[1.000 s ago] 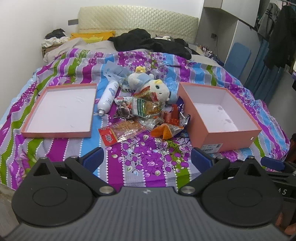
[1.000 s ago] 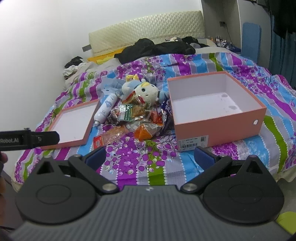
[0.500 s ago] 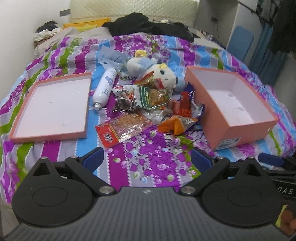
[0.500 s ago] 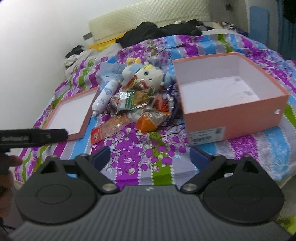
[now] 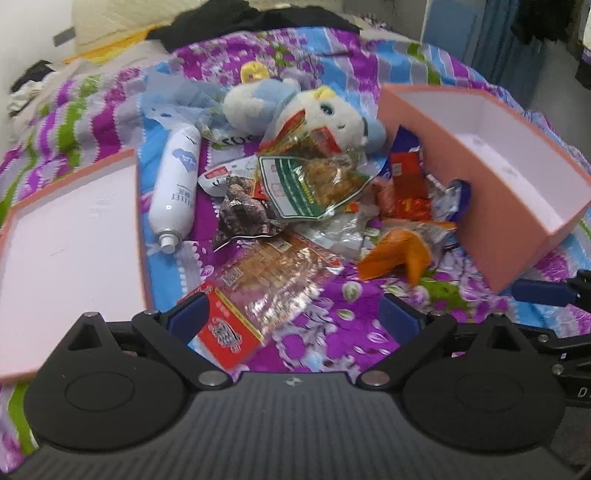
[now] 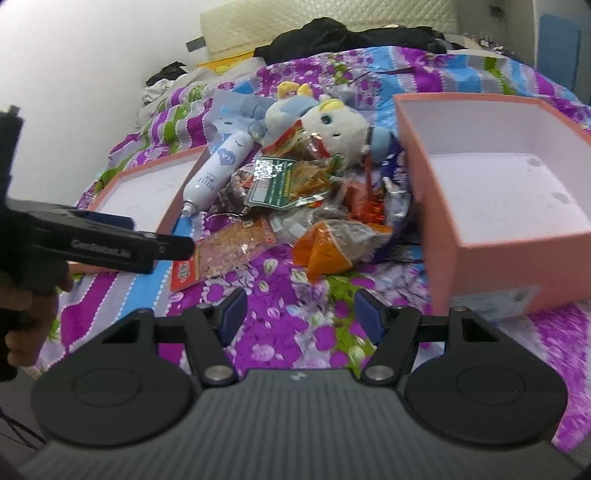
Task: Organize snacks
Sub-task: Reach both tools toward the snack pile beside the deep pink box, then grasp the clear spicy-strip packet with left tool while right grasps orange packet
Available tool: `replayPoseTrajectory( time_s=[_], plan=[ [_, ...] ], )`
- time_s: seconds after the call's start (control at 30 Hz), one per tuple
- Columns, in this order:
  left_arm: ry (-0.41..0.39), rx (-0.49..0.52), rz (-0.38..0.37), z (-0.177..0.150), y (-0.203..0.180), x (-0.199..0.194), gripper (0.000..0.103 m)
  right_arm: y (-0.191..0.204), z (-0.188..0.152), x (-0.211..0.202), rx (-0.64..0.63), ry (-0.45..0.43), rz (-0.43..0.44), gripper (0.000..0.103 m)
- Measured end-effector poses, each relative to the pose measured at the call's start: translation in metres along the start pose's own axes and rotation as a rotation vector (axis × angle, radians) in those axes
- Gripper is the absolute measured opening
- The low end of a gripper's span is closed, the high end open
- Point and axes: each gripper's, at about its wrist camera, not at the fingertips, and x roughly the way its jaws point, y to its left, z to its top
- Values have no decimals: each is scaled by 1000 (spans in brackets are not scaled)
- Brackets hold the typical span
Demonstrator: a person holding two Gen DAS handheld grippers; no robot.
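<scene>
While both grippers are closing in on the heap since a second ago, nothing's being grabbed yet. The stiff pink box (image 6: pixel 480 258) is sitting empty right of the crinkly snack packets (image 5: pixel 314 192). The left gripper (image 5: pixel 291 317) is gaping wide over the red-ended packet (image 5: pixel 229 332); the right gripper (image 6: pixel 295 314) is narrowing on nothing.

place: home bedroom | evidence: bed (image 6: pixel 461 70) with floral quilt, padded headboard (image 6: pixel 332 14), plush toy (image 6: pixel 332 125)
</scene>
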Motion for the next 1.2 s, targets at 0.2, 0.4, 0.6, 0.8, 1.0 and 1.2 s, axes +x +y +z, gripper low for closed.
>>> replayPoseTrajectory(
  time_s=[0.2,0.4,0.6,0.8,1.0,1.2],
  plan=[
    [48,167,-46,10,9,55,100,-2,13,48,-42,-8,-98,67],
    [103,273,-75,14,18,108,100,-20,22,85,23,23,-168,67],
    [135,303,-113,18,30,143,100,-25,19,109,54,59,-161,72],
    [153,272,-201,21,39,165,101,-37,17,128,127,67,-118,73],
    [146,259,-198,18,37,160,96,-37,22,130,124,77,-106,70],
    [138,258,-187,13,27,144,79,-31,21,122,92,81,-91,49]
  ],
)
